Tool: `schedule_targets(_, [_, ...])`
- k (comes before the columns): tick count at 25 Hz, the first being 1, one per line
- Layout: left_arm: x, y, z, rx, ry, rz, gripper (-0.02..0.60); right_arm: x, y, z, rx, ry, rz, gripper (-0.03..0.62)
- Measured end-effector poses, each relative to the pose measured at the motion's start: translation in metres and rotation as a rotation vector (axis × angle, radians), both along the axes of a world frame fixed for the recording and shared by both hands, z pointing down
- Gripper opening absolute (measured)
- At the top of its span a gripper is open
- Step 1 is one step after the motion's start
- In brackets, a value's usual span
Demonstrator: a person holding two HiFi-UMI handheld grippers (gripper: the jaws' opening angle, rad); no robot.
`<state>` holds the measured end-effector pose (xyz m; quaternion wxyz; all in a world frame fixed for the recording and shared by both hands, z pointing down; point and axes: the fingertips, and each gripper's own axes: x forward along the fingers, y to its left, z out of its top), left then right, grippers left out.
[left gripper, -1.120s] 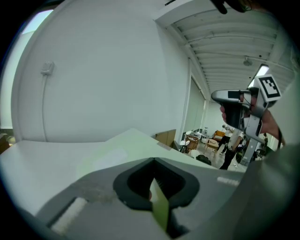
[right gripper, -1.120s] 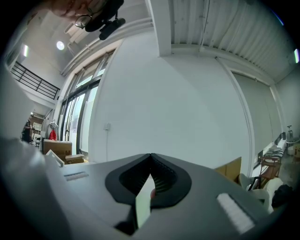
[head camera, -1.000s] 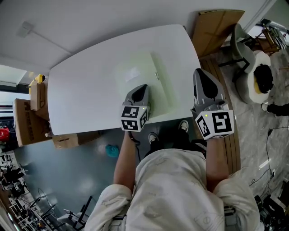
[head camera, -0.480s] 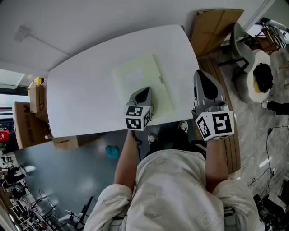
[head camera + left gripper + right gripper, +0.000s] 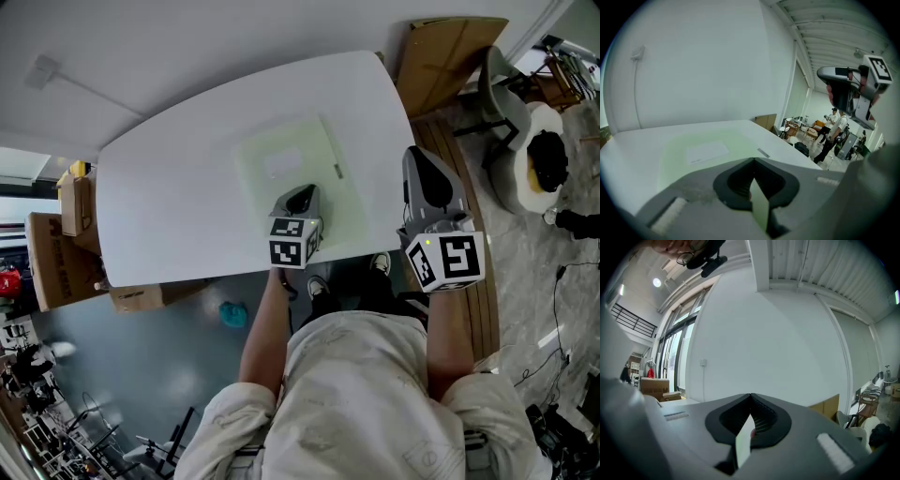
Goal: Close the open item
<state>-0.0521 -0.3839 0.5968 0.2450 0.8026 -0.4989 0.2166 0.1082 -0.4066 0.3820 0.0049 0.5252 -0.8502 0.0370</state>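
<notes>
Head view: pale green folder [image 5: 291, 173] lies flat on the white table [image 5: 169, 206], long axis running away from the person, near end skewed a bit to the right. Left gripper [image 5: 302, 195] sits over the folder's near half, nose pointing along that axis. Right gripper [image 5: 419, 155] is off the table's right edge, well apart from the folder, so the left is the nearer one by far.

Left gripper view: jaws pressed together, nothing between them. The folder runs straight ahead of and below the tips, white label [image 5: 283, 163] dead ahead, small clasp [image 5: 337, 171] ahead and to the right on the folder's right long edge. Can't tell whether the tips touch the cover.

Right gripper view: jaws likewise together and empty, facing the wall – no folder in sight.

Judgement: cover looks already down; prob. what's left is pressing at the clasp, i.e. left gripper goes fwd and right.
</notes>
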Motion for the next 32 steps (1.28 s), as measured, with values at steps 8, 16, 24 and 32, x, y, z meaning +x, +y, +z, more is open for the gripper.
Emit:
schedule_targets(8, [0.004,-0.001,0.01,-0.055,-0.03,0.018,0.002,0.0,-0.006,0.0,0.0,0.006,0.004,0.002])
schedule_targets(16, [0.008,0.001,0.017,-0.085,-0.062,0.042,0.002,0.001,-0.006,0.002,-0.003,0.011,0.012,0.002])
schedule_targets(24, [0.011,0.004,0.029,-0.124,-0.122,0.074,0.002,0.005,-0.006,0.002,-0.001,0.005,0.019,0.002])
schedule_targets(32, [0.014,0.003,0.031,-0.095,-0.167,0.102,0.002,0.005,-0.004,0.0,0.005,0.003,0.024,0.002])
